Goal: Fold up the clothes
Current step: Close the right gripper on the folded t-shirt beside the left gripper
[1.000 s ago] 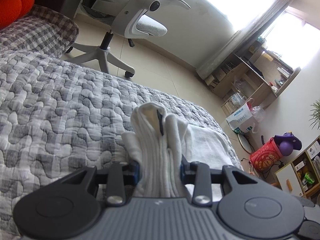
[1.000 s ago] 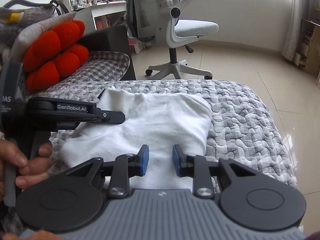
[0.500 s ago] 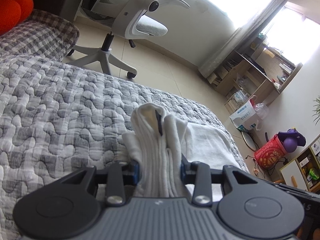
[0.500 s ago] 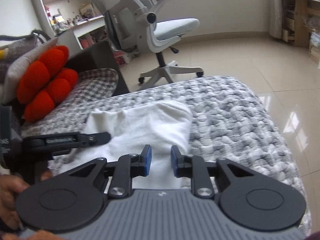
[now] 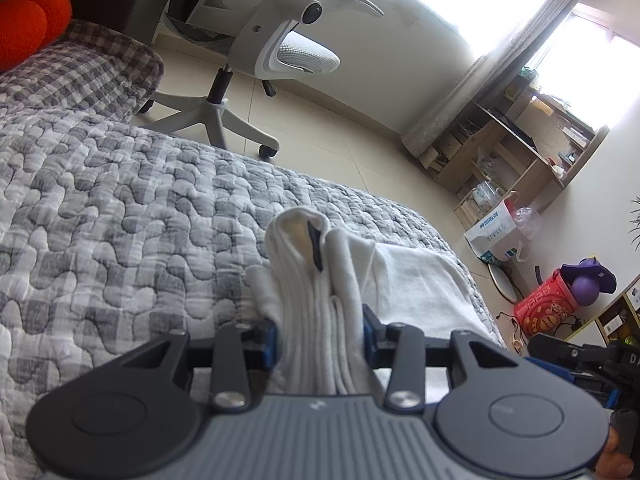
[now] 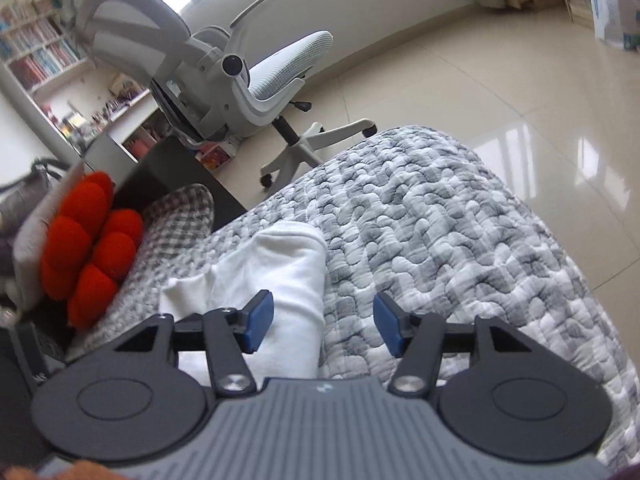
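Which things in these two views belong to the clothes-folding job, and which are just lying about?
Belongs to the job:
- white garment
- left gripper, jaws opening, bunched cloth between them
- right gripper, jaws opening, clamping nothing
- grey quilt, the folding surface

Just lying about:
- office chair
- red cushion
- red bag

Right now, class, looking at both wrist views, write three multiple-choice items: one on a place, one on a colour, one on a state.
1. Where does the white garment lie?
A. on the floor
B. on the grey quilted bed
C. on the office chair

2. What colour is the round-lobed cushion?
A. red
B. blue
C. green

3. What is between the left gripper's pads?
A. nothing
B. a bunched fold of the garment
C. the cushion

Answers:
1 B, quilt shows around it.
2 A, plainly red.
3 B, cloth fills the gap between the pads.
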The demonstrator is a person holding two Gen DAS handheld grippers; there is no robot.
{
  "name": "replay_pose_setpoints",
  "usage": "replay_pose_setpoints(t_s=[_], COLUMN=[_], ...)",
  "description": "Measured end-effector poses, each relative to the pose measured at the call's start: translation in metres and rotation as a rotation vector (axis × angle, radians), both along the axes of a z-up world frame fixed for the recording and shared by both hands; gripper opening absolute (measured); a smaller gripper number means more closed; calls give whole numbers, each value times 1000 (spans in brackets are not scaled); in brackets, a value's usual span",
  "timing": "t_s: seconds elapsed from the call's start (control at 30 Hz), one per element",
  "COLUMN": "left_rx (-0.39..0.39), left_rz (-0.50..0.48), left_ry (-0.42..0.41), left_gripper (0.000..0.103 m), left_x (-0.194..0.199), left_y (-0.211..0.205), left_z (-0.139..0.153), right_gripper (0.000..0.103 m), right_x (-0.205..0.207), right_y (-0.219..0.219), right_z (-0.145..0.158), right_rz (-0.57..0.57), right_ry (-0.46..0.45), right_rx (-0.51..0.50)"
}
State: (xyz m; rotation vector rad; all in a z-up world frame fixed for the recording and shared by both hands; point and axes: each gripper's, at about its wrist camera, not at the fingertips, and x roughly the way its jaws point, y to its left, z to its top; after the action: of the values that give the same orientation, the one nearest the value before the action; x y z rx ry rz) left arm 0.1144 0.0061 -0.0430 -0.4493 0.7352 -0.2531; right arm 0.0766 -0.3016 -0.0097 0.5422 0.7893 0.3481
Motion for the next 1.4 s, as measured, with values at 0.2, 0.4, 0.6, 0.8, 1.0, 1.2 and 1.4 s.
replay_pose_setpoints(t_s=[0.2,0.4,0.6,0.8,1.0,1.2,1.4], left_rx=[1,41,115,104,112,112,120], left_rz=[3,6,6,8,14,17,22], left_ry=[-2,-6,-20,-12,-14,-13,-15], left_gripper=[43,45,47,47,47,47,48], left_x=[-1,-3,-6,-6,-8,-8,-8], left_y=[0,-5,-12,-11,-12,-12,-12], left_z=[0,3,8,8,8,8,7], right_gripper=[63,63,63,64,64,64,64], right_x=[5,9,8,7,5,4,4], right_y=[-5,16,34,37,43,50,56], right_z=[-17,-23,-21,-25,-24,-23,-23], right_rz=[56,106,139,128,114,104,100], right_ry=[104,147,108,98,72,50,37], right_rx=[203,125,58,67,41,8,-19])
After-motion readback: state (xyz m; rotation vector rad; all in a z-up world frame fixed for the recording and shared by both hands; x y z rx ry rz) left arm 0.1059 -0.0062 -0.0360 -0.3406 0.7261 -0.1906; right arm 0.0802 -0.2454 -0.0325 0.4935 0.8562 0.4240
